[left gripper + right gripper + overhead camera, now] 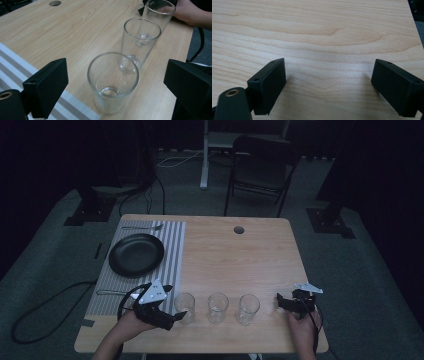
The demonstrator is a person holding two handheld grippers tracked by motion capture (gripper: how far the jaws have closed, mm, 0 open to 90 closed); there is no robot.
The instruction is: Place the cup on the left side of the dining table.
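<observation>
Along the near table edge (260, 332), three empty glasses stand in a row. Left gripper (117, 82) brackets the nearest glass (112, 82), jaws wide, apparently not yet touching, positioned for a side grasp. Right gripper (329, 85) idles, spread, empty, over bare wood.

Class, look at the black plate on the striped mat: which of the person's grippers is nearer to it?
Left. The left gripper sits just below the black plate, by the mat's near edge; the right gripper rests far across the table, beyond three glasses.
</observation>
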